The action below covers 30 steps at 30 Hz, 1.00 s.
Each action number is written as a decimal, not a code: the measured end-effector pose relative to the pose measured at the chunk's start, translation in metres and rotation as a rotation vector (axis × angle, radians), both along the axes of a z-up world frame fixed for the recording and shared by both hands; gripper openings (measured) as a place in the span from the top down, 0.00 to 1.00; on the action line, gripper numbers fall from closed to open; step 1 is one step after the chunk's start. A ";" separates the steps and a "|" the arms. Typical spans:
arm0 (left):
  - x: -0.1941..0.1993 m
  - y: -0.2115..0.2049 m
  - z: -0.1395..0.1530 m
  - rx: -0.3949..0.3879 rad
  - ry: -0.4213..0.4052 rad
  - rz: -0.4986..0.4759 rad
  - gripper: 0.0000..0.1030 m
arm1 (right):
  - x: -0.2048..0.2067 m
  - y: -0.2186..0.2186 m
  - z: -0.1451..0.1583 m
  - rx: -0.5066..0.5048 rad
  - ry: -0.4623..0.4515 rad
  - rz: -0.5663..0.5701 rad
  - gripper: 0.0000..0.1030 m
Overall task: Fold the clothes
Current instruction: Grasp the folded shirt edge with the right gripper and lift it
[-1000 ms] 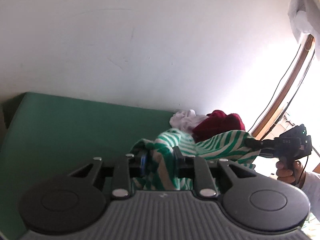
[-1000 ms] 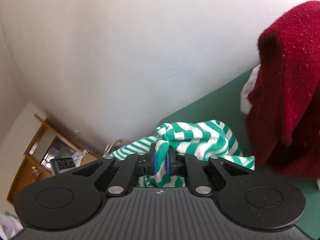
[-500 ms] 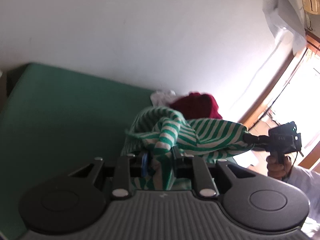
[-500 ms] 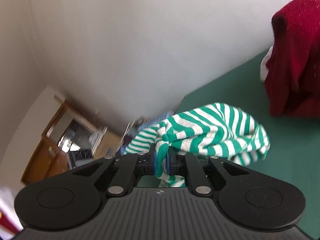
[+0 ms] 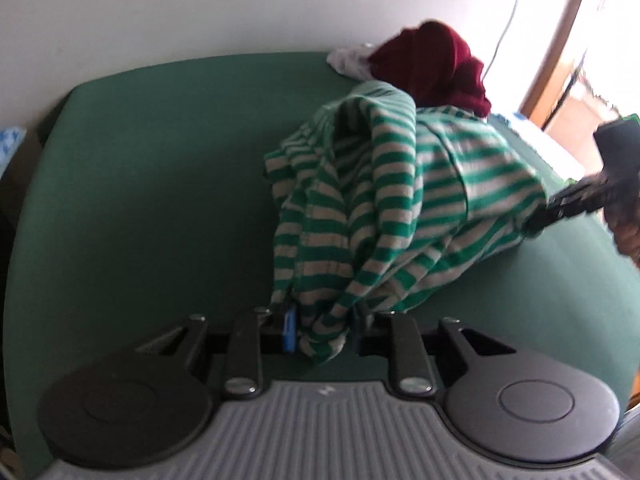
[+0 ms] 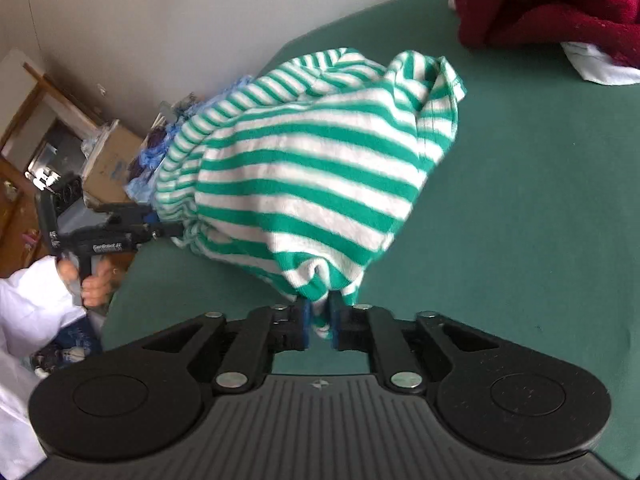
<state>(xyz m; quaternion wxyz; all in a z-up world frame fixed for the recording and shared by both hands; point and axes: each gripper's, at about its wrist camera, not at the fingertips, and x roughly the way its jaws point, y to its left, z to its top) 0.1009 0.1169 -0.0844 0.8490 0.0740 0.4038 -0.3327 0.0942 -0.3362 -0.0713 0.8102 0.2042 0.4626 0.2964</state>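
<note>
striped shirt (image 6: 312, 184) was bunched up over the green desk (image 5: 140, 200), strung between both tools | left tool (image 5: 322, 330) had a fold in its opening jaws | right tool (image 6: 319, 322) pinched narrow on the hem | red sweater (image 5: 432, 68) sat behind

A: Where does the striped garment (image 5: 404, 200) sit?
B: Bunched on the table (image 5: 140, 200), strung between the left gripper (image 5: 322, 330) at the near edge and the right gripper (image 5: 536, 222) off to its right.

A: And behind it?
B: A knitted pile (image 5: 436, 64) lies against the wall, atop a pale cloth (image 5: 348, 62).
</note>
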 end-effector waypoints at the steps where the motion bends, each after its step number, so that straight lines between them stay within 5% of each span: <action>1: -0.001 -0.004 -0.001 0.031 -0.015 -0.013 0.71 | 0.000 0.000 -0.001 0.003 0.001 -0.015 0.90; 3: -0.009 0.001 0.010 0.046 -0.043 -0.040 0.70 | -0.001 -0.003 0.011 -0.014 -0.033 -0.042 0.82; 5: -0.019 0.009 0.022 0.052 -0.057 -0.055 0.62 | -0.007 -0.007 0.030 -0.049 -0.066 -0.051 0.55; 8: -0.031 0.024 0.043 0.012 -0.104 -0.027 0.47 | -0.014 -0.008 0.051 -0.103 -0.151 -0.092 0.55; 10: -0.025 0.020 0.052 -0.026 -0.137 -0.006 0.26 | -0.016 -0.005 0.058 -0.096 -0.228 -0.137 0.55; 14: 0.004 0.000 0.047 -0.085 -0.108 0.036 0.21 | 0.005 0.024 0.050 -0.105 -0.273 -0.181 0.50; 17: 0.021 -0.020 0.034 -0.077 -0.061 0.049 0.32 | 0.023 0.053 0.042 -0.176 -0.326 -0.147 0.50; 19: 0.025 -0.027 0.023 -0.036 -0.043 0.042 0.57 | 0.028 0.070 0.037 -0.225 -0.354 -0.070 0.50; 21: 0.029 -0.029 0.015 -0.026 -0.019 0.036 0.68 | 0.029 0.086 0.032 -0.312 -0.403 -0.012 0.51; 22: 0.030 -0.026 0.018 -0.049 -0.009 0.034 0.75 | 0.032 0.091 0.027 -0.359 -0.405 0.005 0.62; 23: 0.030 -0.022 0.021 -0.074 0.001 0.033 0.80 | 0.036 0.093 0.024 -0.400 -0.392 0.022 0.92; 30: -0.002 0.008 0.050 -0.207 0.007 -0.006 0.87 | 0.012 0.078 0.055 -0.320 -0.433 0.144 0.94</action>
